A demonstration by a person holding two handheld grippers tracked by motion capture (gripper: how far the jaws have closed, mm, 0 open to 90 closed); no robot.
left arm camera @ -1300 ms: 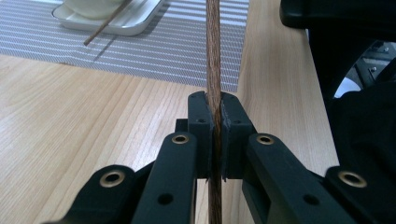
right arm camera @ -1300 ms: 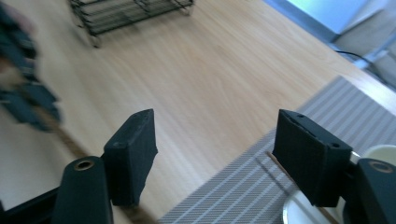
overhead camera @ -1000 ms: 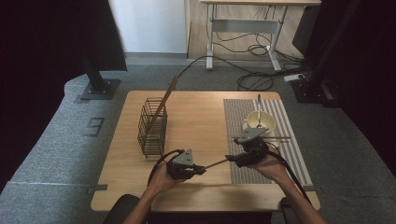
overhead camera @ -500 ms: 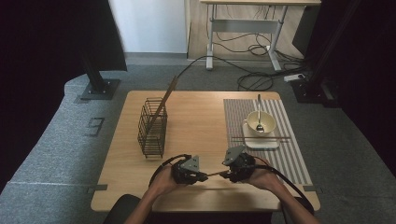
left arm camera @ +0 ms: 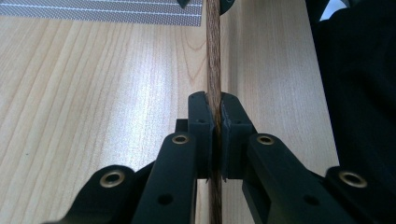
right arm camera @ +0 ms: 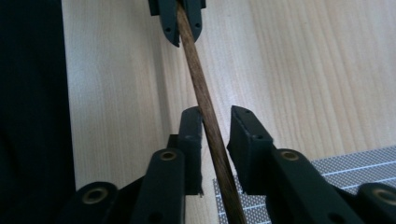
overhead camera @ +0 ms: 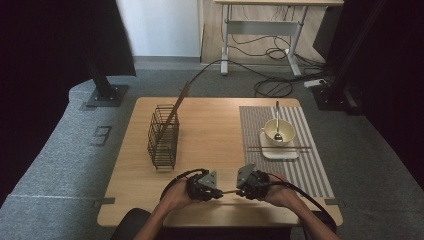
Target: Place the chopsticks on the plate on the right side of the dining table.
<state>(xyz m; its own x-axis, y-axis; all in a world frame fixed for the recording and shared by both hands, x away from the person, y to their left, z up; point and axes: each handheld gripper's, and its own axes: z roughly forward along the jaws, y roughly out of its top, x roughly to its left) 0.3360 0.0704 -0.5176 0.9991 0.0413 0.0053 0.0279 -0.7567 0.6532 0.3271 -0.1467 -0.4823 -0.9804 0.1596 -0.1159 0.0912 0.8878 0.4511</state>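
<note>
Table (overhead camera: 210, 120), light wood, bearing all else. Striped placemat (overhead camera: 305, 165) on its right half, carrying a white plate (overhead camera: 279, 152) with a cream bowl (overhead camera: 278, 131), a spoon (overhead camera: 277, 122) standing in the bowl, and one chopstick (overhead camera: 280, 147) lying across the plate's near side. Wire basket (overhead camera: 163, 136) on the left half, a wooden stick (overhead camera: 176, 107) leaning out of it. My left gripper (overhead camera: 204, 184) and my right gripper (overhead camera: 251, 181), near the front edge, facing each other. Between them, a single brown chopstick (left arm camera: 214, 60), held clear of the tabletop. Left jaws: clamped tight on it, no gap either side. Right jaws: parted, the chopstick passing slantwise between them and touching the left pad only, so nothing gripped there. I judge this a hand-over; done well, I keep the left clamp firm and draw the right straight back along the stick without knocking it. A second ago my right gripper was farther out over the placemat; both hands have since come together at the near edge.
</note>
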